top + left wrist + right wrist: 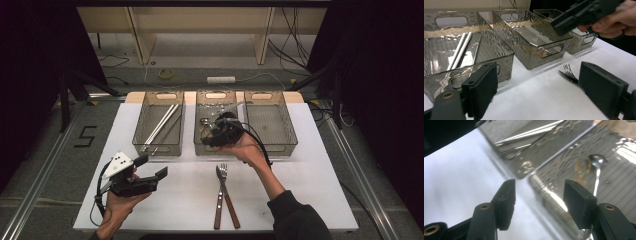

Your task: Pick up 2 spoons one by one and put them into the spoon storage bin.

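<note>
Spoon (597, 162) is lying in the middle bin (200, 145) as the right gripper (539, 195) is hovering over that bin's near wall, jaws standing wide and gripping nothing. Left gripper (152, 167) is waiting above the white table (310, 190), likewise gaping and empty, while fork (223, 172) and knife (226, 197) are resting nearby.

The right gripper (216, 131) hides part of the middle bin (210, 97); its contents seem blurred.

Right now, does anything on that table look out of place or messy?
Only slightly: the fork and knife lie crossed on the white table, outside the three bins. The spoon and chopsticks already lie inside bins.
</note>
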Motion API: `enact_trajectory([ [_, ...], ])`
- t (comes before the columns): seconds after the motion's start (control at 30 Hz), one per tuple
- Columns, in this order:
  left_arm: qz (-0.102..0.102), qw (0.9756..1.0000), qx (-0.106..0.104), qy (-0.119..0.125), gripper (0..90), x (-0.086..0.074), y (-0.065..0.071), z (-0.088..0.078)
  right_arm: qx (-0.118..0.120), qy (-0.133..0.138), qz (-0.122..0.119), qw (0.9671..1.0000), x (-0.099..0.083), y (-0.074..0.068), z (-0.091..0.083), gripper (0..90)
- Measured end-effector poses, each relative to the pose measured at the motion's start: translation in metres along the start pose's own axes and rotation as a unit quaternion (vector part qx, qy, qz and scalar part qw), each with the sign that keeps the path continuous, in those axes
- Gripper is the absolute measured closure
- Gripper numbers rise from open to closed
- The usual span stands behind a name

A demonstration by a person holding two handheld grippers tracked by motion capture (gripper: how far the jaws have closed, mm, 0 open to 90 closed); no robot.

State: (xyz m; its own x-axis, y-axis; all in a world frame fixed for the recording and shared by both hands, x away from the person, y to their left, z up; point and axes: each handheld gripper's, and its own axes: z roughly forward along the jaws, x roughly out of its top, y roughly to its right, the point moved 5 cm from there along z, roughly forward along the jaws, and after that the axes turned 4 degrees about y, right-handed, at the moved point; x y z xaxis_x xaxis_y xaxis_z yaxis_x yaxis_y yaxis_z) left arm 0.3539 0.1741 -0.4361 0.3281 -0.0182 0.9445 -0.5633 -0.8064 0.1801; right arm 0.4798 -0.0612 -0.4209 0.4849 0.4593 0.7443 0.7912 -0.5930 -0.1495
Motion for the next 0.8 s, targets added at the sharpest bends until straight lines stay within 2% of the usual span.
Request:
enact_trajectory([
  [0.17,0.000,1.0000,0.001,-0.001,15.5,0.000,0.000,0.000,0.009,0.006,-0.006,0.9999,-0.016,-0.017,-0.012,41.0],
  [0.4,0.000,1.0000,0.002,-0.002,15.5,0.000,0.000,0.000,0.024,0.036,-0.013,0.9990,-0.031,-0.038,-0.032,38.1],
  [0.5,-0.001,1.0000,0.003,-0.001,15.5,-0.001,-0.001,0.000,0.029,0.039,-0.015,0.9987,-0.042,-0.046,-0.037,37.8],
  [0.8,0.000,1.0000,0.001,-0.003,15.5,0.000,0.000,0.000,0.042,0.034,0.000,0.9986,-0.068,-0.050,-0.034,33.9],
])
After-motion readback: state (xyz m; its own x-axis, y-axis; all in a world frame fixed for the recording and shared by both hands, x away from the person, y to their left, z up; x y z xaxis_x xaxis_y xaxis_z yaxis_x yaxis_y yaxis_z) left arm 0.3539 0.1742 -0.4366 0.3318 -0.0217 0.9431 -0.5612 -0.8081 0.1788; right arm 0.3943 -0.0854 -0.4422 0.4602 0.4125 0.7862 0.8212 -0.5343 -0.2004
